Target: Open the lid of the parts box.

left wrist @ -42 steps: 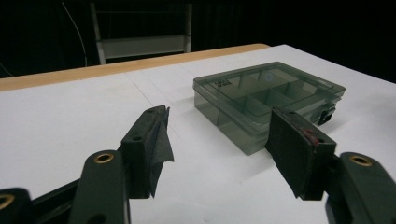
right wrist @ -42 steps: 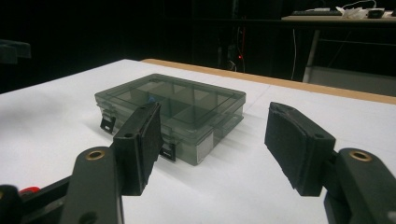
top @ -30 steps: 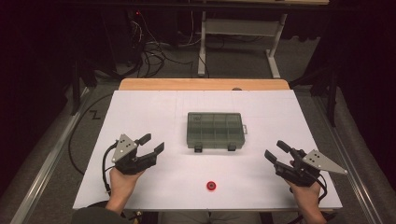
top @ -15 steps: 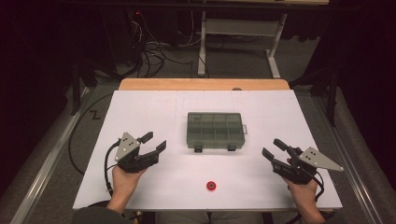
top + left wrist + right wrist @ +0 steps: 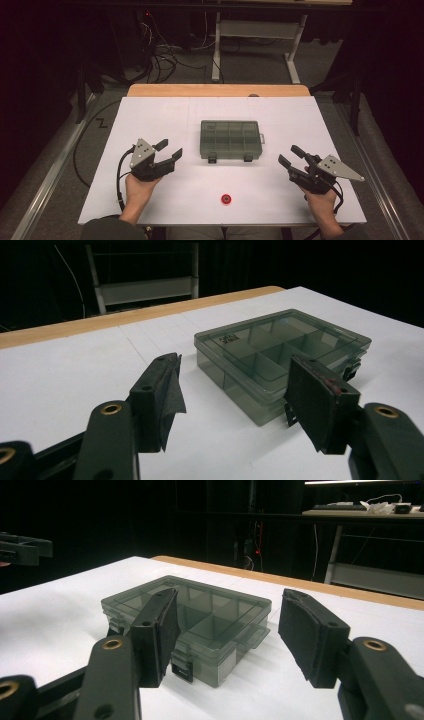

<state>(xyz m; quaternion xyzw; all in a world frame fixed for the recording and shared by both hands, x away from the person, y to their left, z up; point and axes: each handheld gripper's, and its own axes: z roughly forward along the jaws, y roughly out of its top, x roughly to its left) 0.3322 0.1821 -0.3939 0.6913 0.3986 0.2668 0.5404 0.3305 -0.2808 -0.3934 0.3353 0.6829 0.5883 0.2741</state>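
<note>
A closed, smoky-clear compartment box [image 5: 231, 139] lies flat at the middle of the white table top [image 5: 150, 120], its two latches facing the person. A small red round piece [image 5: 227, 199] sits near the front edge, below the box. My left gripper [image 5: 170, 149] hovers left of the box, open and empty, and aims at the box [image 5: 280, 357] beyond its jaws [image 5: 232, 385]. My right gripper [image 5: 288, 154] stands right of the box, open; its jaws have just been closing slightly with nothing between them. The box [image 5: 195, 625] lies ahead of them [image 5: 227, 630].
A wooden strip [image 5: 220, 90] borders the far side of the table. Beyond it stand a metal desk frame [image 5: 250, 30] and loose cables on the floor [image 5: 160, 50]. The other gripper [image 5: 22, 547] shows at the far left of the right gripper view.
The right gripper has edged a little left toward the box. The left gripper has barely shifted. Box and red piece stay put.
</note>
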